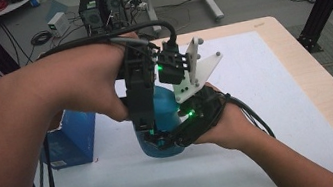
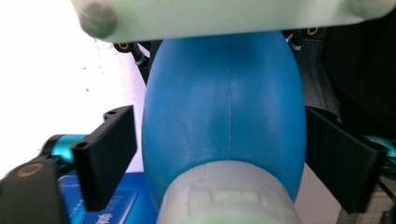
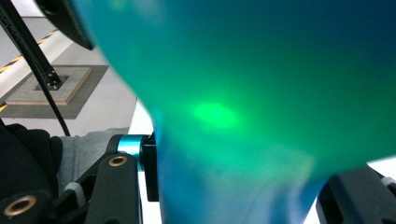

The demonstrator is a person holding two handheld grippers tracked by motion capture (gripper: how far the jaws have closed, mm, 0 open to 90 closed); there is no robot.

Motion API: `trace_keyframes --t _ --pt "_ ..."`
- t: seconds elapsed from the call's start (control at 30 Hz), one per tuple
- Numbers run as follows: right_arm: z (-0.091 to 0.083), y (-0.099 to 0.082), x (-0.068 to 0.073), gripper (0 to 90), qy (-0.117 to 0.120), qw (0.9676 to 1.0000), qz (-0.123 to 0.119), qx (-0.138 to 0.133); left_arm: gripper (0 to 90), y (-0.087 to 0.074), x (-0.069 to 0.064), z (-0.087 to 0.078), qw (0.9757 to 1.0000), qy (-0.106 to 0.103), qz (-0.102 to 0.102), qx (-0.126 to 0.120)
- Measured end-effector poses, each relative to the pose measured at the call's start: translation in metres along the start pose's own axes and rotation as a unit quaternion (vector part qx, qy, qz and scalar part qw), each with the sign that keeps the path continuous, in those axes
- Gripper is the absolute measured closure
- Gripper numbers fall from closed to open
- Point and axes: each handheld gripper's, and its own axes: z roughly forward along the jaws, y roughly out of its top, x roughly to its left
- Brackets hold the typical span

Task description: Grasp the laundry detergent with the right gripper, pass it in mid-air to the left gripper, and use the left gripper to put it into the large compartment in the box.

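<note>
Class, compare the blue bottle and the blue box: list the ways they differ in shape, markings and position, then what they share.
1. The blue bottle is rounded and bulging; the blue box is flat-sided with square corners.
2. The bottle carries a pale grey cap; the box shows white print instead.
3. The bottle sits mid-scene beneath the person's hands; the box stands off to the left, untouched.
Both are blue.

Blue bottle [image 3: 261, 93] blurred, cropped

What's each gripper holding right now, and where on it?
The right gripper clamps the blue bottle low on its body. The left gripper straddles its top near the grey cap, not yet pressing.
</note>
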Motion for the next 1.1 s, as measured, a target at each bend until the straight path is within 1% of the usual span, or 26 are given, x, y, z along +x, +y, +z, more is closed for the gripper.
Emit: trace_keyframes --t 0.2,0.23,0.33,0.37,0.6,0.63,0.7,0.83,0.9,0.97,1.1 --pt "0.0006 0.0000 -0.0007 45.7 0.000 1.0000 0.000 -0.002 16.6 0.0006 0.0002 0.0013 1.0000 0.003 -0.001 0.004" --pt "0.0007 -0.0002 -0.0018 45.7 -0.003 1.0000 -0.002 -0.003 18.2 0.0008 0.0002 0.0015 1.0000 0.003 0.000 0.005" --pt "0.0008 -0.0002 -0.0018 45.7 -0.003 1.0000 -0.002 -0.003 19.2 0.0010 0.0003 0.0010 1.0000 0.006 0.004 0.004" --pt "0.0008 0.0002 -0.0002 45.7 0.003 1.0000 0.006 -0.004 21.9 0.0008 0.0003 0.0010 1.0000 0.005 0.003 0.003" --pt "0.0005 0.0004 -0.0004 45.7 0.003 1.0000 0.007 -0.004 22.2 0.0013 0.0003 0.0021 1.0000 0.006 0.002 0.005" --pt "0.0005 0.0004 -0.0005 45.7 0.002 1.0000 0.007 -0.003 22.8 0.0013 0.0003 0.0021 1.0000 0.006 0.002 0.005" --pt "0.0004 0.0003 -0.0007 45.7 0.001 0.9999 0.010 -0.003 26.8 0.0016 0.0008 0.0025 1.0000 0.000 0.005 0.008" --pt "0.0001 0.0003 -0.0008 45.7 0.001 1.0000 0.008 -0.003 26.9 0.0016 0.0008 0.0036 1.0000 -0.002 0.002 0.006" --pt "0.0007 0.0002 -0.0008 45.7 0.001 1.0000 0.008 -0.003 28.9 0.0017 0.0006 0.0035 1.0000 -0.002 0.003 0.005" --pt "0.0015 0.0003 -0.0006 45.7 0.001 1.0000 0.009 -0.003 28.9 0.0019 0.0007 0.0040 1.0000 -0.003 0.003 0.006" --pt "0.0028 0.0003 -0.0006 45.6 0.003 0.9999 0.009 -0.004 28.9 0.0011 0.0007 0.0045 1.0000 0.004 -0.003 0.007"
